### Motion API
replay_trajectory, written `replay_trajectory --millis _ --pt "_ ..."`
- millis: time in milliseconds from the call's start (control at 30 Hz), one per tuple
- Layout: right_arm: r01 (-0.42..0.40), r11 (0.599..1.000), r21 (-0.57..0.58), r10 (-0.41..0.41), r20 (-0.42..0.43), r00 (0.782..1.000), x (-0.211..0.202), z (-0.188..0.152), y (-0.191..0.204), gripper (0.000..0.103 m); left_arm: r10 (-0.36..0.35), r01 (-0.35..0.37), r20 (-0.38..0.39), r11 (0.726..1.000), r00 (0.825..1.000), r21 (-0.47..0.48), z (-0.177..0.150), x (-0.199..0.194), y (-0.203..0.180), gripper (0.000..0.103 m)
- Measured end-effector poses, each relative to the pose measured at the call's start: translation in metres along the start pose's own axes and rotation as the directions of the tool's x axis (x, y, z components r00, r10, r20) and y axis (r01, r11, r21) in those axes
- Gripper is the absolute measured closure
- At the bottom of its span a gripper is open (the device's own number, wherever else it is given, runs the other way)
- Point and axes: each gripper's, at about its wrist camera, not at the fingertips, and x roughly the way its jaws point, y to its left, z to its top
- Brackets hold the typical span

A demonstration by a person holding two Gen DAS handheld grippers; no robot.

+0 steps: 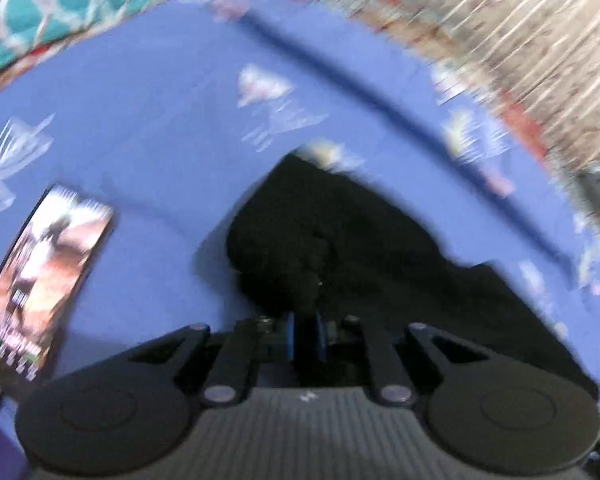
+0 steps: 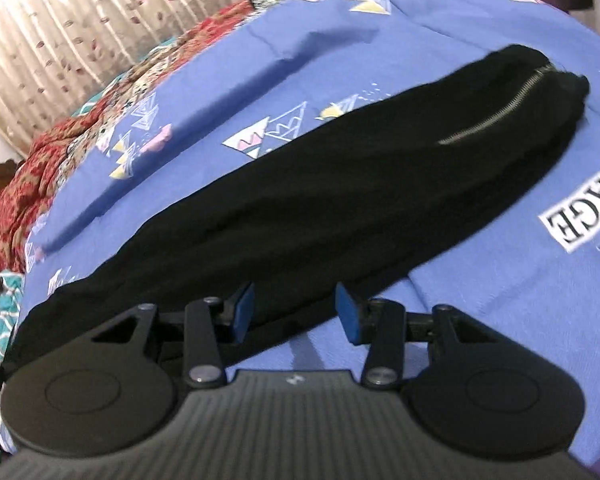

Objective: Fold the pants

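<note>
Black pants (image 2: 340, 184) lie stretched across a blue patterned bedsheet (image 2: 480, 300), with a silver zipper (image 2: 496, 114) near the far right end. My right gripper (image 2: 296, 308) is open, its blue pads on either side of the pants' near edge. In the blurred left wrist view, my left gripper (image 1: 306, 340) is shut on a bunched fold of the black pants (image 1: 308, 240), which rises in front of it.
A phone with a lit screen (image 1: 44, 276) lies on the sheet (image 1: 148, 128) left of the left gripper. Red floral and teal patterned fabrics (image 2: 24, 184) pile along the bed's edge. A beige curtain (image 2: 80, 20) hangs behind.
</note>
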Motion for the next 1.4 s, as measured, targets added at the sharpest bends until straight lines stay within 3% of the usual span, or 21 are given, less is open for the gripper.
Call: replay_trajectory --millis 67,100,200,300,367,433,500,567,667,733,833,867,933,1000,1133,1200,1333,1367,1400 --pt "-0.012 1.0 -0.011 0.012 -0.023 1.0 -0.001 -0.011 -0.005 0.055 0.046 -0.047 -0.024 0.998 0.999 -0.044 -0.002 0.014 0.011 0.054" --pt "-0.015 1.0 -0.016 0.014 -0.039 0.999 0.002 -0.013 -0.002 0.055 0.057 -0.058 -0.018 0.997 0.998 -0.056 0.0 0.017 0.013 0.047" --pt "-0.049 0.995 -0.092 0.046 -0.038 0.998 -0.004 -0.023 0.015 0.055 0.071 -0.067 0.048 0.994 0.996 -0.085 0.0 0.001 0.011 0.041" --pt "-0.047 0.97 -0.238 0.044 -0.019 0.999 -0.004 -0.027 0.04 0.055 0.086 -0.064 0.185 0.991 0.979 -0.119 -0.003 -0.033 0.002 0.041" --pt "-0.061 0.964 -0.26 0.058 -0.022 0.998 0.0 -0.026 0.048 0.055 0.043 -0.016 0.249 0.994 0.967 -0.112 -0.001 -0.049 -0.012 0.041" --pt "-0.087 0.965 -0.249 0.084 -0.025 0.996 0.009 -0.02 0.055 0.055 -0.031 0.041 0.277 0.999 0.96 -0.033 -0.001 -0.055 -0.037 0.041" --pt "-0.115 0.966 -0.23 0.112 -0.025 0.993 0.018 -0.014 0.057 0.055 -0.094 0.076 0.262 0.994 0.96 0.077 -0.003 -0.048 -0.066 0.041" --pt "-0.146 0.968 -0.203 0.141 -0.036 0.989 0.026 -0.015 0.056 0.055 -0.107 0.074 0.214 0.985 0.971 0.158 -0.01 -0.028 -0.093 0.041" --pt "-0.136 0.98 -0.143 0.117 -0.129 0.985 0.048 -0.028 0.047 0.055 -0.054 0.04 0.057 0.974 0.997 0.224 -0.03 0.022 -0.113 0.042" --pt "-0.122 0.983 -0.138 0.092 -0.202 0.975 0.053 -0.043 0.028 0.058 0.07 -0.061 -0.019 0.953 0.997 0.297 -0.049 0.054 -0.113 0.048" --pt "-0.205 0.971 -0.121 0.183 -0.167 0.969 0.024 -0.045 0.003 0.057 0.065 -0.08 0.048 0.904 0.997 0.42 -0.071 0.048 -0.114 0.048" --pt "-0.214 0.971 -0.104 0.201 -0.127 0.971 0.01 -0.039 -0.011 0.056 0.067 -0.08 0.045 0.899 0.997 0.431 -0.072 0.044 -0.115 0.047" --pt "-0.18 0.983 -0.046 0.18 -0.002 0.984 -0.015 -0.026 -0.045 0.051 0.044 -0.057 0.042 0.916 0.998 0.397 -0.067 0.028 -0.116 0.043" --pt "-0.119 0.988 0.1 0.105 0.131 0.986 -0.038 -0.008 -0.095 0.051 -0.021 -0.01 0.082 0.932 0.996 0.361 -0.061 0.009 -0.115 0.037" --pt "-0.094 0.911 0.401 -0.032 0.295 0.955 -0.06 0.012 -0.187 0.048 -0.07 0.027 0.129 0.952 0.989 0.306 -0.047 0.002 -0.129 0.029" --pt "-0.09 0.881 0.465 -0.072 0.32 0.945 -0.057 0.023 -0.215 0.048 -0.059 0.029 0.09 0.954 0.994 0.298 -0.045 0.015 -0.139 0.03" --pt "-0.106 0.837 0.537 -0.08 0.311 0.947 -0.028 0.048 -0.248 0.048 -0.04 0.029 0.03 0.952 0.999 0.304 -0.057 0.034 -0.157 0.03" --pt "-0.102 0.828 0.551 -0.083 0.301 0.95 -0.023 0.051 -0.257 0.052 -0.04 0.031 0.022 0.952 0.999 0.303 -0.059 0.037 -0.161 0.03" --pt "-0.102 0.811 0.576 -0.088 0.292 0.953 -0.015 0.052 -0.265 0.063 -0.04 0.034 0.016 0.952 0.999 0.305 -0.06 0.039 -0.165 0.03"
